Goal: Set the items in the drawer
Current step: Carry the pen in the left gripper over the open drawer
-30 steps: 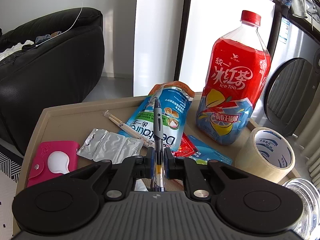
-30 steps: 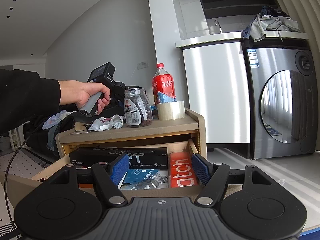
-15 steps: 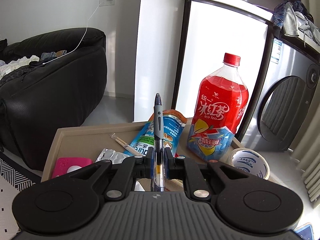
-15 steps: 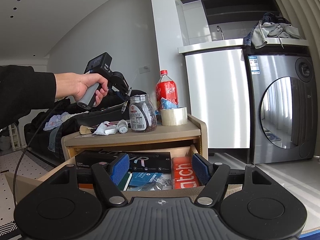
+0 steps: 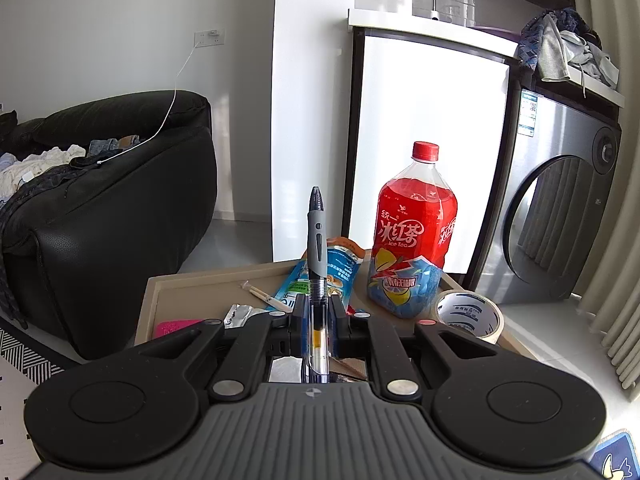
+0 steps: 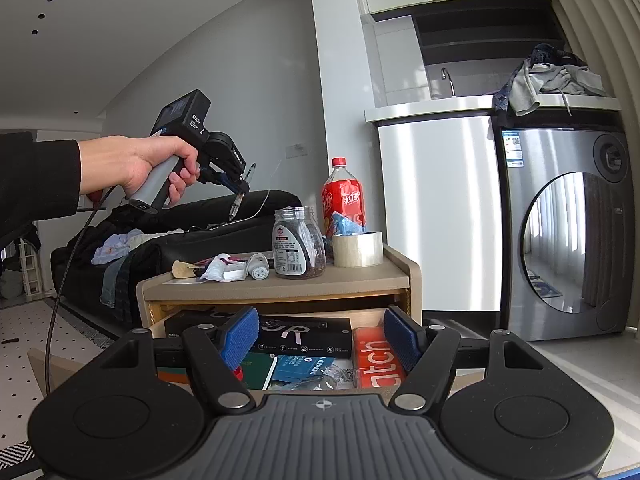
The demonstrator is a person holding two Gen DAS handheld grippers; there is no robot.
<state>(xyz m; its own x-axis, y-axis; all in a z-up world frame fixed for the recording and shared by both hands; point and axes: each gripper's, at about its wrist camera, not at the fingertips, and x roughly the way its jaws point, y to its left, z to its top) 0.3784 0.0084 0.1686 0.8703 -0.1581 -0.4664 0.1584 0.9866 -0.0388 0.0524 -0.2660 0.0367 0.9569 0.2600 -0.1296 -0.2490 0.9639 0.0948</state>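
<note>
While left gripper (image 5: 318,316) clamps pen (image 5: 316,248), right fingers (image 6: 240,336) spread, drawer (image 6: 304,356) partly hidden.

The red bottle (image 5: 414,236) is showing "Ice Tea" in white beneath large white Chinese characters, with more Chinese lettering on the blue band lower down. The black handheld gripper body (image 6: 188,120), seen from the right wrist, is carrying "DAS" in white. In the open drawer (image 6: 96,356), an orange box (image 6: 376,360) is displaying white letters reading "atch", cut off at the edge, and a black box (image 6: 304,330) is bearing large letters ending in "R". The jar's label (image 6: 288,248) and the blue pouch (image 5: 336,276) are too small to read.
</note>
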